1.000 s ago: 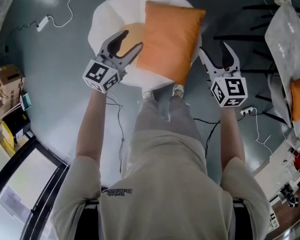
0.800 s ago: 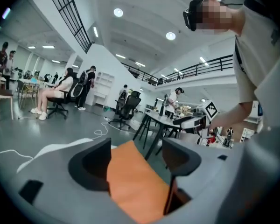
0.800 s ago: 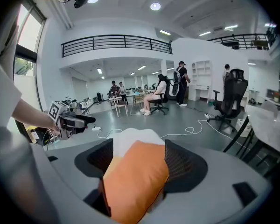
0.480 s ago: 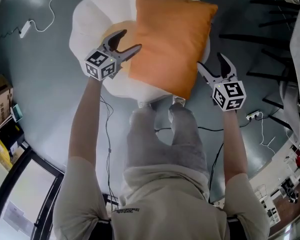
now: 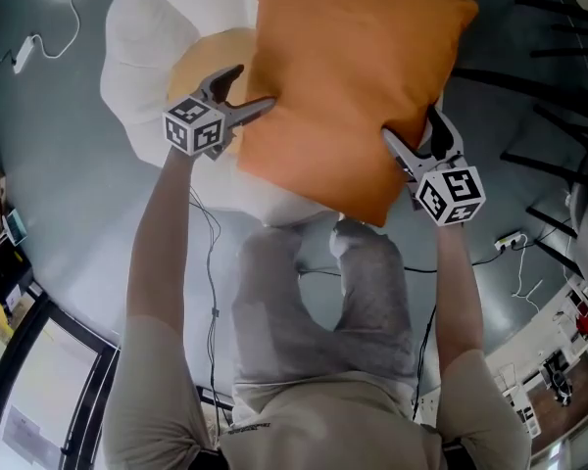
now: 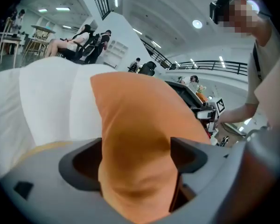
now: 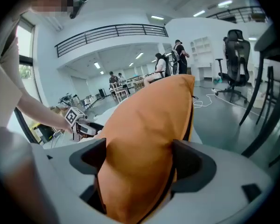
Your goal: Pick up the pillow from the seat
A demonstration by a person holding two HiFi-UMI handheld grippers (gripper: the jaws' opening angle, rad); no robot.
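Note:
An orange pillow point(image 5: 353, 96) stands tilted on a white beanbag seat point(image 5: 142, 57) with a tan patch. My left gripper point(image 5: 253, 88) is at the pillow's left edge and my right gripper point(image 5: 412, 125) straddles its right edge. Both sets of jaws have just been opening and now stand wide. In the left gripper view the pillow point(image 6: 135, 143) bulges into the gap of the left gripper point(image 6: 136, 155) and fills it. The right gripper view shows the same: the pillow point(image 7: 144, 139) fills the right gripper point(image 7: 137, 155) from pad to pad. Neither pair squeezes the fabric.
Thin cables point(image 5: 208, 253) and a power strip point(image 5: 511, 240) lie on the grey floor near my legs. Black chair legs point(image 5: 559, 76) stand to the right. An office chair point(image 7: 235, 41) and several people are farther off in the hall.
Both grippers have come down onto the pillow's two side edges, which now sit between the jaws. The jaws stand wider. The pillow looms larger in the head view.

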